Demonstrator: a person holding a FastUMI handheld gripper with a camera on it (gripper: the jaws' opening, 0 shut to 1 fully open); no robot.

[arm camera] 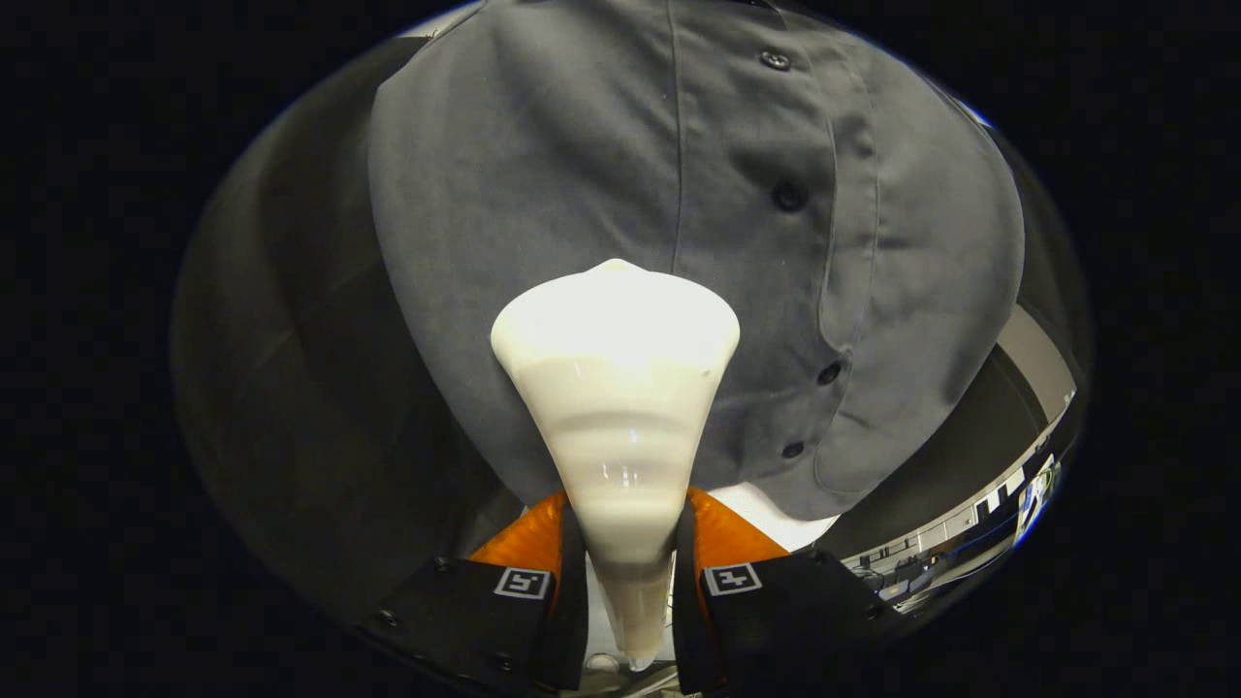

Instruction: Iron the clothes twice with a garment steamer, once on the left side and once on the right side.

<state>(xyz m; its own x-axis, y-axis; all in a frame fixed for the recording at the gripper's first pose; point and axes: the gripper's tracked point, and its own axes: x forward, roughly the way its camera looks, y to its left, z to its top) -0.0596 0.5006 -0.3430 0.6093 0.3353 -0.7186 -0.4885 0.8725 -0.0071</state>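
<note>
Dark booth wall (281, 368) fills the nine o'clock side. At centre, the gripper (628, 572) pinches the white garment steamer (616, 388) by its neck, head against the grey buttoned shirt (582, 145) toward twelve. At four o'clock, a pale floor (1037, 359) and distant room clutter.

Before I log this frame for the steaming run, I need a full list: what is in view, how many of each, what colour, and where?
shirt: one, grey, hanging beyond the fingers, its front facing the camera.
shirt buttons: five visible, dark, down the placket, ahead and to the side of the steamer head.
garment steamer: one, white, cone-shaped, narrow neck between the fingers, wide head at the shirt.
hand-held gripper: one, both fingers pressed on the steamer's neck.
</note>
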